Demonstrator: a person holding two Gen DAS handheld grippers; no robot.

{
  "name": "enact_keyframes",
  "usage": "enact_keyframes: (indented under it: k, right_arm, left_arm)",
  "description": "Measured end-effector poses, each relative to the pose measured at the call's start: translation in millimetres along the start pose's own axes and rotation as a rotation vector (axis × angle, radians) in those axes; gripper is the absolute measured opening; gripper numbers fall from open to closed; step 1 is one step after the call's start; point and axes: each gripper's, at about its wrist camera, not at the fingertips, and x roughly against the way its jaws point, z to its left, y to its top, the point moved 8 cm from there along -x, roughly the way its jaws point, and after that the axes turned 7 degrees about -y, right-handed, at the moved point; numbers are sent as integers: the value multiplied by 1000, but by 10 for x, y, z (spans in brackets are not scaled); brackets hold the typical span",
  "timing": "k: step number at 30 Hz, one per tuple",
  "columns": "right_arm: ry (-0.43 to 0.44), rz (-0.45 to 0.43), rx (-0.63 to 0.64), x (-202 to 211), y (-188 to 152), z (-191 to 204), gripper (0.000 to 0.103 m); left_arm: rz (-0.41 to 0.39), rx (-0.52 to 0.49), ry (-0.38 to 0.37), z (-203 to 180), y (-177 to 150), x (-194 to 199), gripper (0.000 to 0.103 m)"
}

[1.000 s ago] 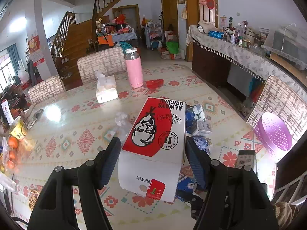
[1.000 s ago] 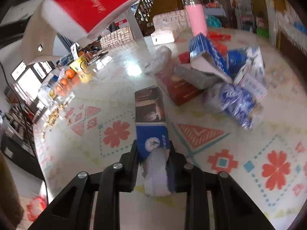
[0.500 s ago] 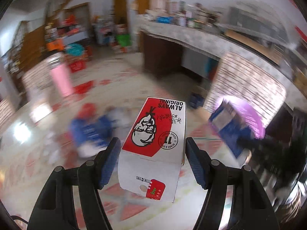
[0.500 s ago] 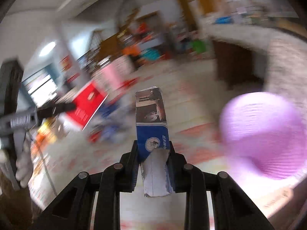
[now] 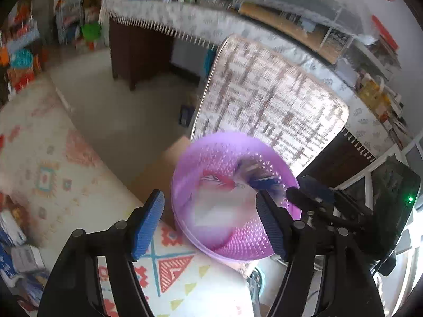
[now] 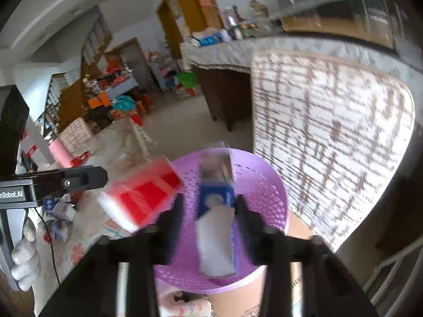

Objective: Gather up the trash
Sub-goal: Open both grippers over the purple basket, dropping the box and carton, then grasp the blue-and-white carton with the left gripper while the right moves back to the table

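- The patterned surface (image 5: 53, 163) lies left of the purple basket (image 5: 253, 240); the trash on its far left edge is cut off and blurred.
- Left claw (image 5: 211, 224) is open over the basket, pads clear of everything.
- The red-and-white box (image 6: 140, 195) is a blur in the right wrist view, at the basket's left rim, touching neither claw; whether it is inside yet I cannot tell.
- Right claw (image 6: 208, 211) has just been opening; its jaws stand apart, the blue-and-white carton (image 6: 215, 211) loose between them over the basket.
- Right of and behind the basket stands a patterned chair back (image 5: 272, 100), smeared.
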Motion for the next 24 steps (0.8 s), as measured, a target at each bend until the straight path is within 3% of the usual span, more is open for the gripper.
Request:
enact_keyframes:
  k: [1, 9, 16, 22, 24]
  right_arm:
    - [4, -4, -21, 16, -15, -53, 64]
    - [-31, -48, -70, 322, -120, -406, 67]
    - [-87, -86, -75, 703, -188, -627, 70]
    - [-42, -92, -24, 776, -231, -365, 74]
    - [-11, -87, -2, 768, -271, -202, 76]
  left_arm:
    - [11, 13, -2, 21, -23, -12, 71]
    - [-38, -6, 93, 248, -353, 443, 71]
    - [-186, -16, 217, 516, -516, 1217, 71]
    - [-332, 50, 387, 929, -788, 2031, 72]
    - [-374, 99, 442, 1149, -936, 2327, 80]
